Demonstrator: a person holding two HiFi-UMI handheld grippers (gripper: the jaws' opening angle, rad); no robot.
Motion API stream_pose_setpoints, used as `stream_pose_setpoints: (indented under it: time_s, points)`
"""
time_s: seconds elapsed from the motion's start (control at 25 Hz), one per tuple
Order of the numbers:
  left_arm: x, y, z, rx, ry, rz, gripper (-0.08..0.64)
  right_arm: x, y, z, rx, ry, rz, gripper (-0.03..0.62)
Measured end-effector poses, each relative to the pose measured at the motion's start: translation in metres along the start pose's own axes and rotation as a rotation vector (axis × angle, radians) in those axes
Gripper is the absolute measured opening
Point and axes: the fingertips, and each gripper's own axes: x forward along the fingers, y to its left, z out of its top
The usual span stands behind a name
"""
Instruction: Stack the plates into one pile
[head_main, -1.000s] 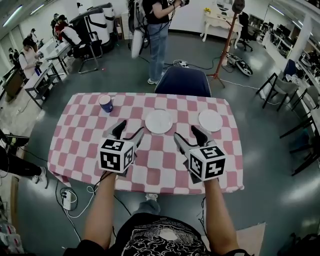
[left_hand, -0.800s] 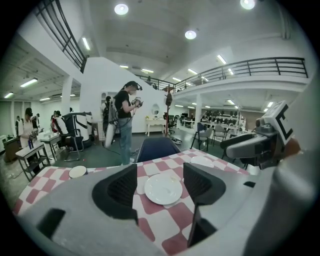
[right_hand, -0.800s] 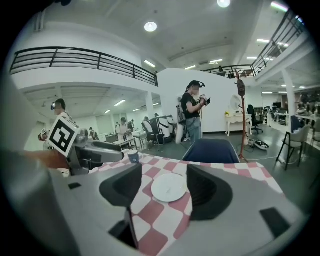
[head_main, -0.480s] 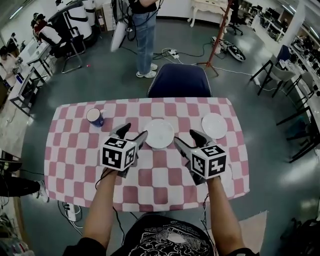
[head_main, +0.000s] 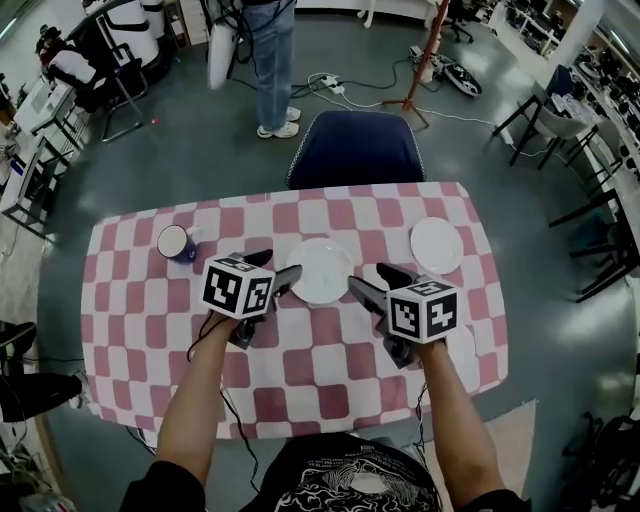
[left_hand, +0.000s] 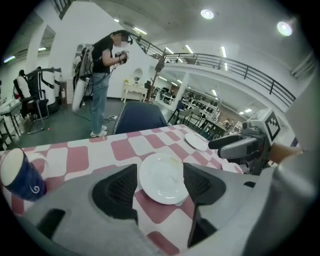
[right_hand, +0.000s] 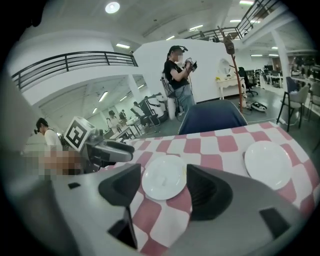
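Note:
Two white plates lie apart on the red-and-white checked table (head_main: 300, 390). The middle plate (head_main: 320, 270) (left_hand: 163, 177) (right_hand: 164, 176) rests just beyond both grippers; the other plate (head_main: 437, 245) (right_hand: 267, 163) (left_hand: 196, 141) sits at the far right. My left gripper (head_main: 274, 270) (left_hand: 159, 188) hovers open at the middle plate's left edge, nothing between its fingers. On that plate's right side, my right gripper (head_main: 374, 282) (right_hand: 163, 189) is likewise open and holds nothing. Each gripper view frames the middle plate between its jaws.
A blue paper cup (head_main: 178, 243) (left_hand: 20, 175) stands at the table's far left. A dark blue chair (head_main: 357, 148) is pushed against the far edge. A person (head_main: 258, 60) stands on the floor behind it. Desks and office chairs ring the room.
The head view has shifted, so the table sits lower in frame. Both grippers have drawn nearer to the middle plate, still open and empty.

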Motion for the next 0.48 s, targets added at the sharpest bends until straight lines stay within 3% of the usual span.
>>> stream_pose_setpoints:
  time_s: [0.48]
  points:
    - [0.053,0.038,-0.036,-0.182,0.179,-0.160,0.298,0.052,-0.032,-0.041,0.235,0.109,0.014,0.282]
